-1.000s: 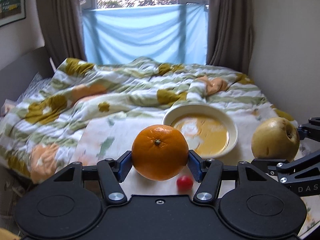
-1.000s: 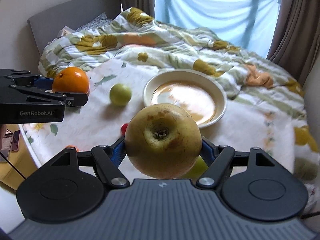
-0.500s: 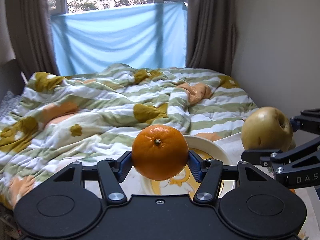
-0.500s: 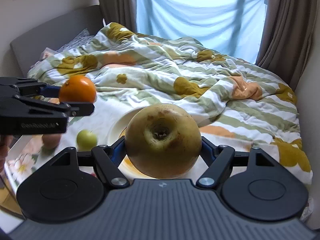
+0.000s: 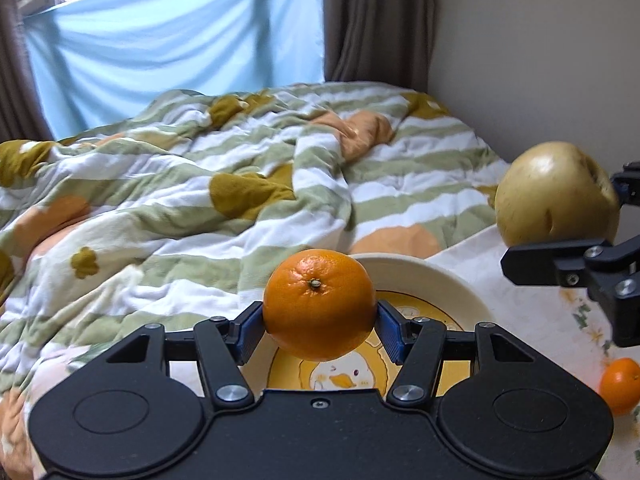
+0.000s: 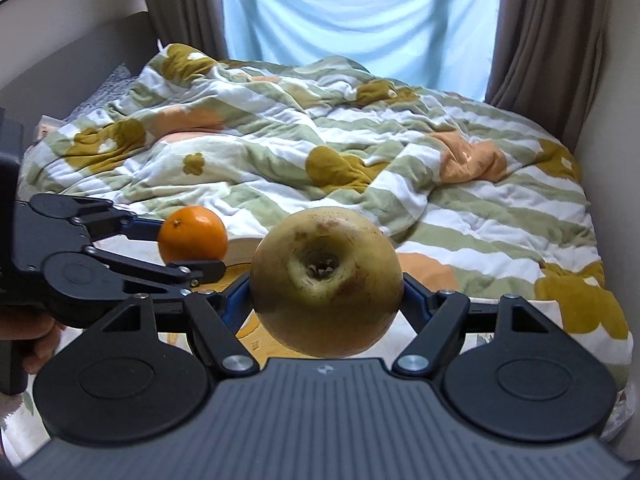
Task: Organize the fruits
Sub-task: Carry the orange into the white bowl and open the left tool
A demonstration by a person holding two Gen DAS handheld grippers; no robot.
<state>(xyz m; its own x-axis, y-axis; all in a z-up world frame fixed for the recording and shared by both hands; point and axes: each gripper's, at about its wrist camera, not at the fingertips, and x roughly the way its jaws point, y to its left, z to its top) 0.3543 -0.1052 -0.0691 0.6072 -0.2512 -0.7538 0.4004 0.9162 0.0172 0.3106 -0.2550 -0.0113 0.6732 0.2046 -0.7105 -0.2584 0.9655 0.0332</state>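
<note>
The bed (image 5: 200,208), covered in a rumpled striped and flowered quilt (image 6: 320,140), fills most of both views, with a pale floral cloth (image 5: 480,264) spread at its near corner. A second ago the plate (image 5: 440,280) lay well ahead of both fruits; now its cream rim sits directly under and behind the left hand-held gripper (image 5: 319,326), and the duck picture on its yellow centre shows just below the orange (image 5: 319,304).

The right hand-held gripper (image 6: 326,304) is clenched on the big yellow-brown pear (image 6: 326,280), held clear of the bed, blossom end facing the camera. In the left view that pear hangs to the right of the plate, above the cloth. The left hand-held gripper grips the orange between its blue pads, lifted off the surface and hovering over the plate's near side.

A second, smaller orange (image 5: 620,386) lies on the cloth at the right, apart from the plate.

Both fruits have been carried in together, so the delivery looks nearly done: the orange appears ready to be lowered and let go, the pear needing a little more travel inward.
</note>
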